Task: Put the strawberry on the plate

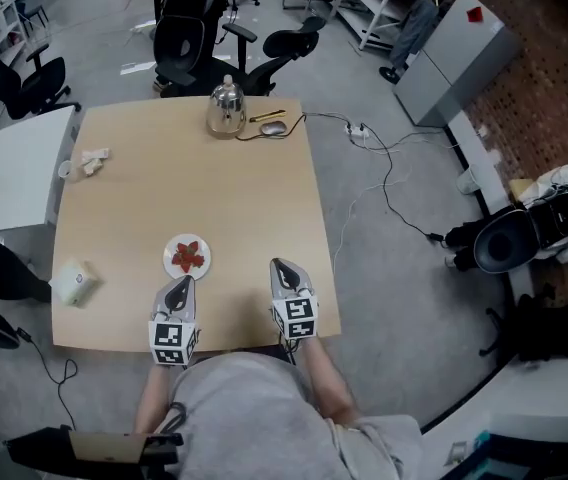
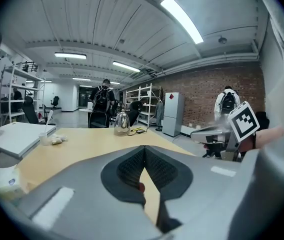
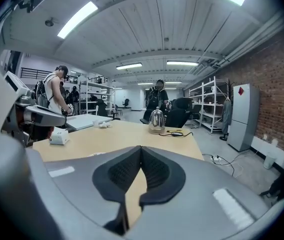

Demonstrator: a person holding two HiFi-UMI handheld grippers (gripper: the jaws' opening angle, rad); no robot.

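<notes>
A small white plate (image 1: 170, 264) with red strawberry pieces (image 1: 190, 255) on it sits near the front edge of the wooden table (image 1: 244, 208). My left gripper (image 1: 181, 286) hovers just in front of the plate, with its tips at the plate's near rim. Its jaws meet at the tip in the left gripper view (image 2: 144, 149), and a bit of red strawberry (image 2: 141, 186) shows through the slit below them. My right gripper (image 1: 280, 269) is to the right of the plate and apart from it. It is shut and empty (image 3: 141, 148).
A metal kettle (image 1: 226, 108), a mouse (image 1: 273, 127) and a cable lie at the table's far edge. A white tissue pack (image 1: 76, 282) is at the front left, crumpled paper (image 1: 94, 160) at the far left. A white cabinet (image 1: 19, 173) adjoins the table's left side.
</notes>
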